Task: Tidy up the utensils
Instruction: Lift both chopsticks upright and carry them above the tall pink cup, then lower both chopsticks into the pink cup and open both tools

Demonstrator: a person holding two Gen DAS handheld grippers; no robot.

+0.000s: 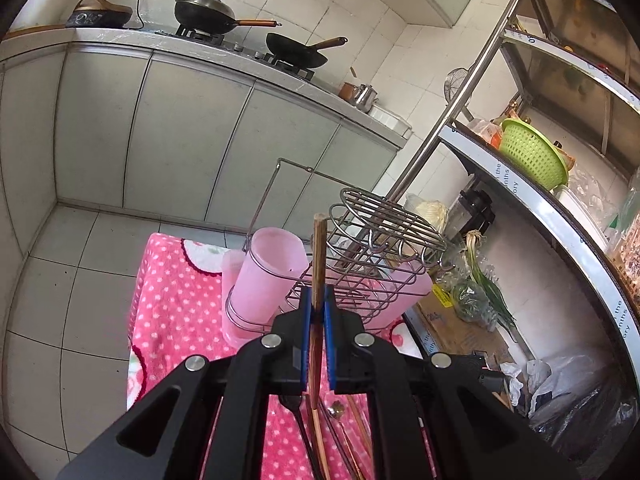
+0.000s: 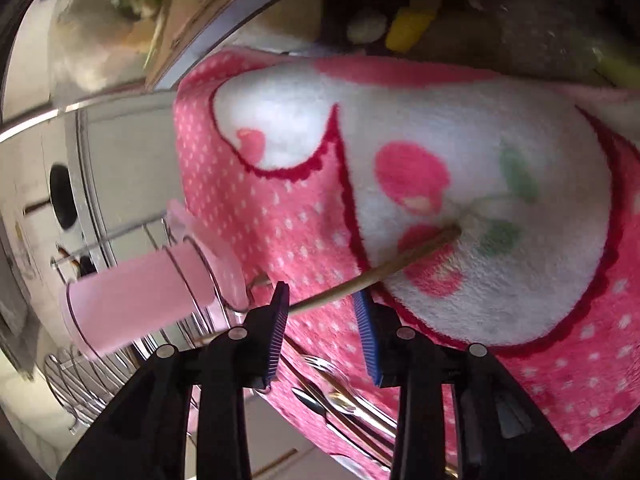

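In the left wrist view the left gripper (image 1: pixel 318 312) clamps an upright wooden chopstick (image 1: pixel 318 264) just short of the pink cup (image 1: pixel 266 276) — a tilt could miss it — while in the right wrist view the right gripper (image 2: pixel 324 316) stands part-open around a loose chopstick (image 2: pixel 384 268) on the towel (image 2: pixel 500 264), gripping nothing.

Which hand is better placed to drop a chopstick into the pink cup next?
Probably left: its gripper already clamps a chopstick upright just before the cup. The right gripper is open around one lying on the towel.
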